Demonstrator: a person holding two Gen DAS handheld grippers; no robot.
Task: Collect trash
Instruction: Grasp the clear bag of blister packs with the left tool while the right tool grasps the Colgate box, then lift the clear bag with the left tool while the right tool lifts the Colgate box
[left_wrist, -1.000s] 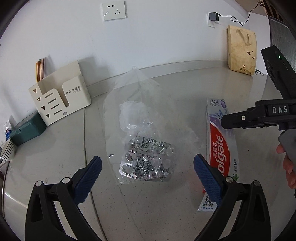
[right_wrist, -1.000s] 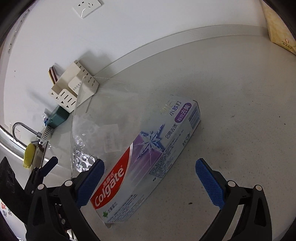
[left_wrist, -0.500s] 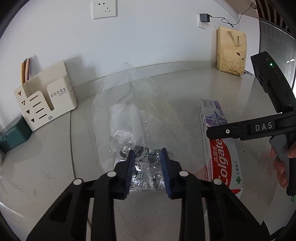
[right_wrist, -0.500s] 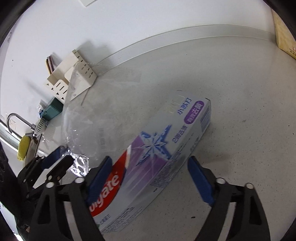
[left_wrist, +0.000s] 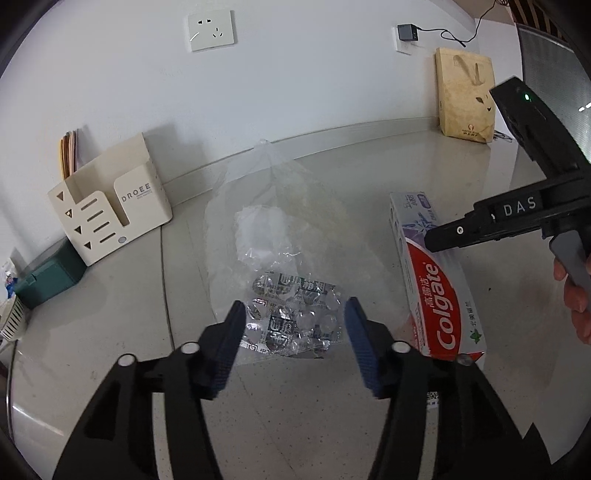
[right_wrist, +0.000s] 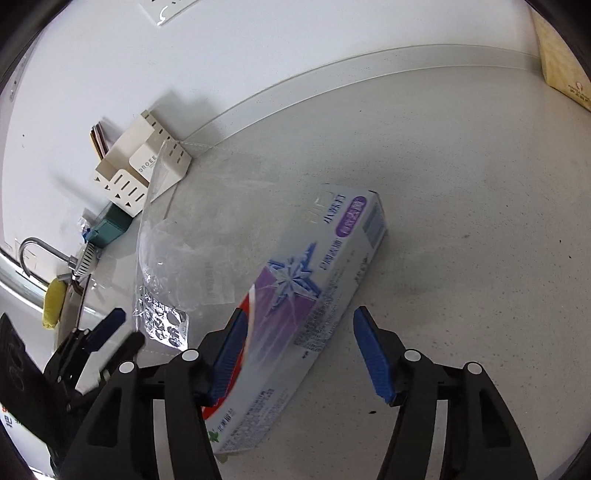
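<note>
Clearly nothing is collected yet: both grippers (left_wrist: 293, 343) (right_wrist: 299, 352) gape empty, bag (left_wrist: 273, 229) at twelve, box (right_wrist: 314, 295) untouched.

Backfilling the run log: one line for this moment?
left tongs: open, straddling silver foil blister pack in clear plastic bag | right tongs: open around Colgate toothpaste box | nothing lifted

White wall (left_wrist: 295, 92) with socket plate (left_wrist: 211, 30) and plugged adapter (left_wrist: 407, 32). Pale speckled counter (left_wrist: 295, 424), lit evenly. Possibly a faucet (right_wrist: 33, 254) at far left, partly cut off.
</note>
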